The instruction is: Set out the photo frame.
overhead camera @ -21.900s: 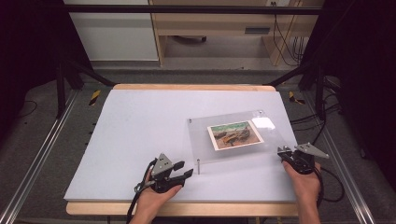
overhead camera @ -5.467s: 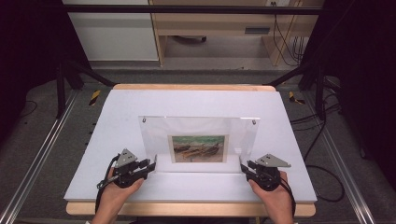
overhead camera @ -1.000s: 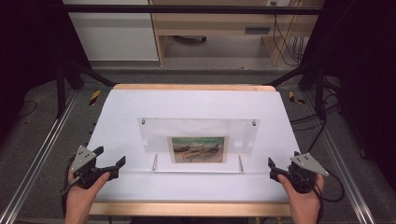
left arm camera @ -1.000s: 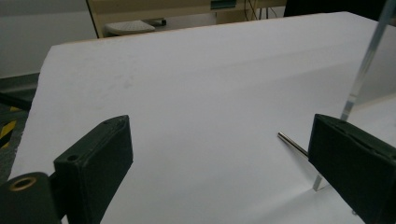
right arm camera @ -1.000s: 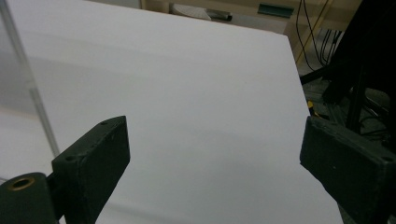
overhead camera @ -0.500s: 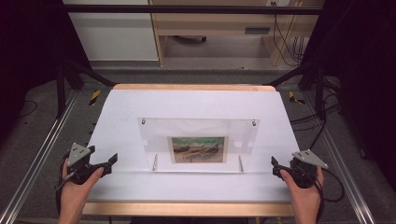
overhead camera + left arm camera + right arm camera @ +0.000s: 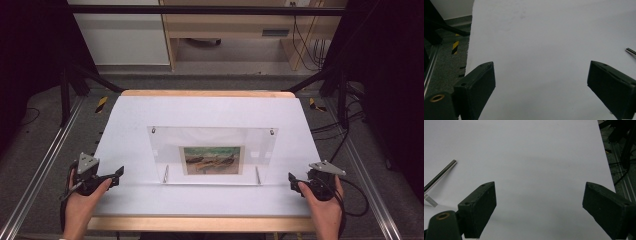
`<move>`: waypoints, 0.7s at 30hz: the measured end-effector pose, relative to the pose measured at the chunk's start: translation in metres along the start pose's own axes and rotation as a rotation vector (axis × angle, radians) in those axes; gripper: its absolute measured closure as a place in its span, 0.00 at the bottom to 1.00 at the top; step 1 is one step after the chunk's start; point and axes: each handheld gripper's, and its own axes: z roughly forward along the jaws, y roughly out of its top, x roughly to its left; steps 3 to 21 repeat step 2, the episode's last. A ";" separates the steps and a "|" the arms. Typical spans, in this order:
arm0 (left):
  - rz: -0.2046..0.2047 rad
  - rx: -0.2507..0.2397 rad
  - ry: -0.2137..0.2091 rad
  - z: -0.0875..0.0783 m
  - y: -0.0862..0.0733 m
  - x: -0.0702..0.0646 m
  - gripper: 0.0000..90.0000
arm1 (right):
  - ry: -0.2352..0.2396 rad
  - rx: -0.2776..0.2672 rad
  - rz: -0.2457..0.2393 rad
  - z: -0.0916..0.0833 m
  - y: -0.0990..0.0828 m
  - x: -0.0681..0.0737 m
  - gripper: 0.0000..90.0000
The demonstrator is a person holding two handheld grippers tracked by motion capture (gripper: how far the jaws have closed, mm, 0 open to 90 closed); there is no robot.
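Plainly, both tools are empty: the left gripper sits at the table's seven o'clock corner with jaws spread wide over bare white surface, and the right gripper mirrors it at five o'clock, equally wide and holding nothing; each hand rests near the front edge, well apart from the work. Outward from them, the clear acrylic photo frame stands upright at the table's centre on two metal pegs, its picture facing the person; its long axis runs nine to three o'clock, across the table. From the left gripper it lies toward two o'clock, from the right toward ten; neither hand is clearly nearer, so any next grasp looks an even, two-sided reach inward.
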 end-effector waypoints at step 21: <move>0.002 0.006 0.003 0.001 0.000 0.000 0.08 | -0.002 -0.002 -0.011 0.000 0.000 0.000 0.14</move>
